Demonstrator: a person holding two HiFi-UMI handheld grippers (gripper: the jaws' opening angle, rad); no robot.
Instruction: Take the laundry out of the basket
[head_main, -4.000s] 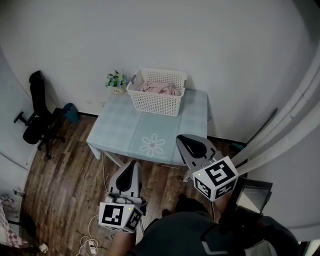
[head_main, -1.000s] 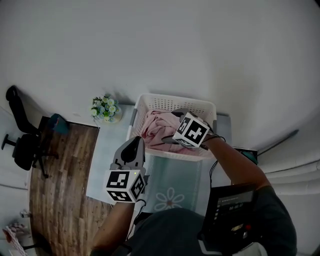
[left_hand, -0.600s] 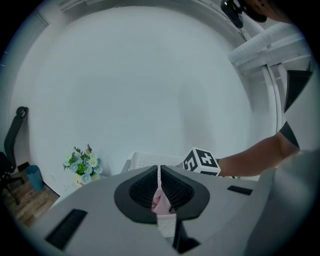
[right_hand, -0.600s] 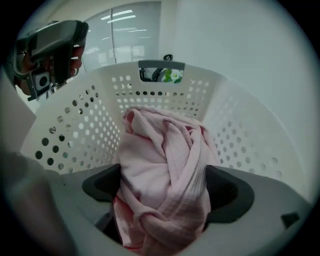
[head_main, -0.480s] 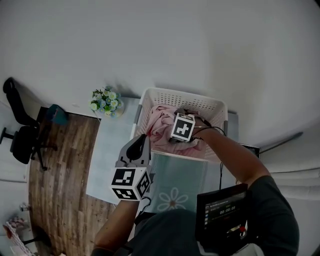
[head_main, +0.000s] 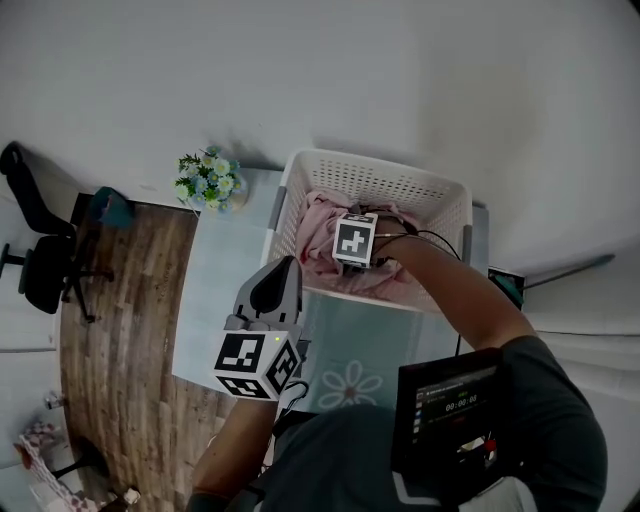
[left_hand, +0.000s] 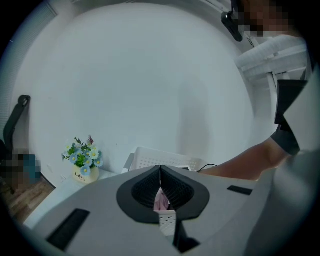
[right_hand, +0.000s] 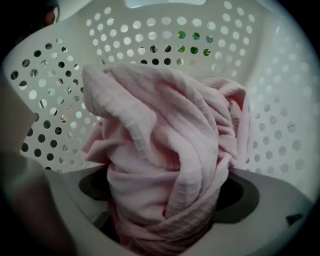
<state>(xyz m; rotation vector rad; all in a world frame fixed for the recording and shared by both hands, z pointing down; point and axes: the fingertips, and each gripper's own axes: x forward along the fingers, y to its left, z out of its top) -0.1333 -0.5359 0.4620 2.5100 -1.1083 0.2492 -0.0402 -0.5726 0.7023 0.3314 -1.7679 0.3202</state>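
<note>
Seen from above, the right gripper (head_main: 353, 243) points down into a white perforated basket (head_main: 420, 190). Its fingers are hidden under its marker cube, down among pink laundry (head_main: 316, 238), and its jaws have just been opening. The left gripper (head_main: 285, 270) hovers with its fingertips just short of the basket's near-left wall. Beyond and left of those fingertips, a flower pot (head_main: 207, 180) stands on the pale table (head_main: 225, 290).

- likely a plain room in a home: bare white wall (head_main: 400, 70), wood-plank floor (head_main: 125, 330)
- small table (head_main: 225, 290) under a pale cloth with a daisy print, pot of flowers (head_main: 207, 180) at its corner
- white laundry basket (head_main: 385, 182) with pink cloth (head_main: 318, 235) inside
- black office chair (head_main: 40, 275) beside the wall
</note>
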